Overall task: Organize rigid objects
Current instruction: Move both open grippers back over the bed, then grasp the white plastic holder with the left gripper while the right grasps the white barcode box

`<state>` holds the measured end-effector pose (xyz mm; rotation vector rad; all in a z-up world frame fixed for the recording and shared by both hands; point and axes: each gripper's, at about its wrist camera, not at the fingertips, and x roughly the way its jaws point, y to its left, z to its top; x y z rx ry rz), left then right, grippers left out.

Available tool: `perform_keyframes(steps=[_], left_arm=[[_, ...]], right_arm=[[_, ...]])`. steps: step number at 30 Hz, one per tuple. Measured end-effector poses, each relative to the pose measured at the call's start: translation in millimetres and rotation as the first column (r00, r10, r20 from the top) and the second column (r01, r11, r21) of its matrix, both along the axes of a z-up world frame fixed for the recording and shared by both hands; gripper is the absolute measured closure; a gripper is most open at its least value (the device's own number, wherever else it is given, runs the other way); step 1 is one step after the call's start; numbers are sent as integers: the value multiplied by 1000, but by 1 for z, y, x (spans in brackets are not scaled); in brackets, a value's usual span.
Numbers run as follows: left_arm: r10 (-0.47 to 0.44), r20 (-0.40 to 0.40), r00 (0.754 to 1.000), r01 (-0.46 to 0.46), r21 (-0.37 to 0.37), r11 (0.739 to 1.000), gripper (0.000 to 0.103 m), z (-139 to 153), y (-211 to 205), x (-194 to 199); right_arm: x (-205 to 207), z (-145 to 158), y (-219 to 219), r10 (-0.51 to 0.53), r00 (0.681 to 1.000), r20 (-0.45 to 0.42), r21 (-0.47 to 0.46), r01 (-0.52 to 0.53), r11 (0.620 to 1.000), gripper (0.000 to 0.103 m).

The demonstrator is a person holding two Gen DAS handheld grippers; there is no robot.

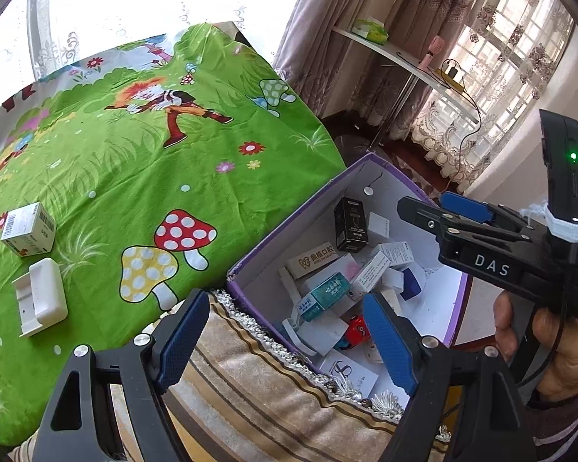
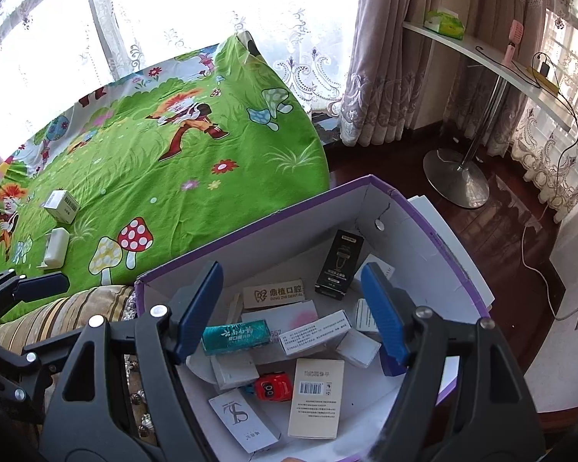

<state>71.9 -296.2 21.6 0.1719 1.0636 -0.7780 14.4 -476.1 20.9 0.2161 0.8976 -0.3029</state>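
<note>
Boxes point(image 2: 314, 331) fill most of your purple-rimmed carton point(image 2: 458, 254), which sits at the edge of the green cloth point(image 1: 142, 161) beside a striped cushion point(image 1: 273, 381). By the look of it, most of the sorting is done: a teal box point(image 2: 236, 335), a black box point(image 2: 339, 263), a red toy car point(image 2: 271, 387) and several white packs already lie inside in a loose heap.

Two items are left out on the cloth, well apart from the carton: a barcoded white box point(image 1: 27, 229) and, just beside it, a white plastic holder point(image 1: 40, 302). Those look like your remaining picks.

Your right gripper point(image 2: 294, 312) hangs over the carton with its jaws spread and nothing between the pads. Your left gripper point(image 1: 289, 340) is also spread wide and empty, over the cushion and the carton's near rim.

Readable writing: a tan box point(image 2: 273, 292) says "DING ZHI DENTAL" beside Chinese characters. A white card point(image 2: 242, 415) bears a large "S" monogram. A cream pack point(image 2: 315, 398) shows a barcode; its text is too small to read. The right gripper's body reads "DAS" in the left view. The teal box carries Chinese script I cannot make out.
</note>
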Motion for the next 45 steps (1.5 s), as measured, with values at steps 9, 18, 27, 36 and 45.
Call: perform_keyframes(steps=[9, 18, 27, 36, 45], left_arm=[[168, 37, 985, -169, 27, 985, 20, -3, 50, 33], [340, 26, 940, -341, 21, 940, 20, -12, 115, 71], [425, -11, 905, -423, 74, 903, 30, -33, 149, 101], [433, -38, 901, -425, 136, 895, 37, -55, 148, 117], [415, -65, 908, -398, 185, 899, 56, -73, 141, 126]], right_arm=[[6, 6, 21, 71, 996, 51, 36, -73, 997, 21], [17, -5, 36, 106, 994, 14, 53, -106, 993, 21], [30, -13, 57, 177, 984, -3, 60, -176, 982, 21], [52, -11, 79, 245, 969, 0, 63, -245, 967, 21], [80, -8, 117, 342, 940, -15, 52, -341, 939, 21]])
